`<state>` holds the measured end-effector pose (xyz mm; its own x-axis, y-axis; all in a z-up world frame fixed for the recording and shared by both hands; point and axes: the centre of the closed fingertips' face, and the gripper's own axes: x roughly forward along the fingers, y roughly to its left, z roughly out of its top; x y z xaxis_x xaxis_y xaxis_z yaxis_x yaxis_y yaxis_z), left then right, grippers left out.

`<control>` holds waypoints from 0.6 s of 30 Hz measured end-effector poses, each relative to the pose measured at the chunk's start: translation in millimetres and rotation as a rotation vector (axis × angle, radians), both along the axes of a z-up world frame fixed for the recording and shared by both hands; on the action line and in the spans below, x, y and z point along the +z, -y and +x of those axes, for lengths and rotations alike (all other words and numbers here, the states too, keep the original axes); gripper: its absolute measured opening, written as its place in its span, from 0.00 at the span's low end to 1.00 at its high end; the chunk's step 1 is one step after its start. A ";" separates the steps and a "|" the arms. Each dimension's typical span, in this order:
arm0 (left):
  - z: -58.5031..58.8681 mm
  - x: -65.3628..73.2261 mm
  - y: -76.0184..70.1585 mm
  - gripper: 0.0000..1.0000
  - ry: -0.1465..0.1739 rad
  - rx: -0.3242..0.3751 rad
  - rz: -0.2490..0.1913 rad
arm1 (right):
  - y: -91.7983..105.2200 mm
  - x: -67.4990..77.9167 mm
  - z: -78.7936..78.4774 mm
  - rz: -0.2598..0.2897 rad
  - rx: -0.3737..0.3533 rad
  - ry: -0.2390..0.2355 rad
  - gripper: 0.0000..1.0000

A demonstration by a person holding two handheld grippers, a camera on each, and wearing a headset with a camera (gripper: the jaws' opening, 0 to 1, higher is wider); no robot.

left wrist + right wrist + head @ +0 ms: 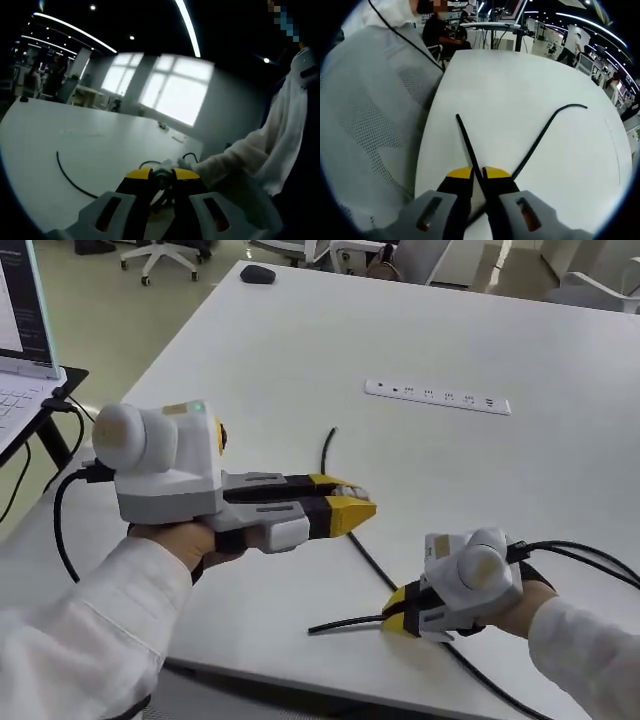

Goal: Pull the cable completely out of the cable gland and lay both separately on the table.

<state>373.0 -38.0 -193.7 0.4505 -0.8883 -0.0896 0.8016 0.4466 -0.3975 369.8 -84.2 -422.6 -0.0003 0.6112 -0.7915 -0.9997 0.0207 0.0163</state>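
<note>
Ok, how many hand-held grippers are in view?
2: the left hand-held gripper raised, shut on the cable gland; the right hand-held gripper low on the table, shut on the cable.

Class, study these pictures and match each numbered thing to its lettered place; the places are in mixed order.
1 thin black cable
2 long white power strip
3 black computer mouse
4 small grey cable gland

A at the far corner of the white table
B between the left claw tips
C gripped by the right claw
D mid-table, beyond the cable

Pairs: 1-C, 2-D, 3-A, 4-B
</note>
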 end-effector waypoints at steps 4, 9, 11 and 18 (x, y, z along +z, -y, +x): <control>-0.1 -1.8 1.0 0.17 -0.009 -0.002 0.000 | 0.2 0.2 -0.2 0.007 -0.017 -0.016 0.07; -1.0 -4.7 2.8 0.17 -0.018 -0.007 0.007 | 0.8 4.2 -3.3 0.026 -0.051 -0.072 0.10; -1.4 -6.7 3.6 0.17 -0.022 -0.008 0.013 | 0.3 7.6 -4.3 0.034 -0.057 -0.070 0.09; 2.0 -20.9 3.2 0.17 -0.066 0.009 0.042 | -1.0 46.0 -2.2 0.157 -0.103 -0.039 0.19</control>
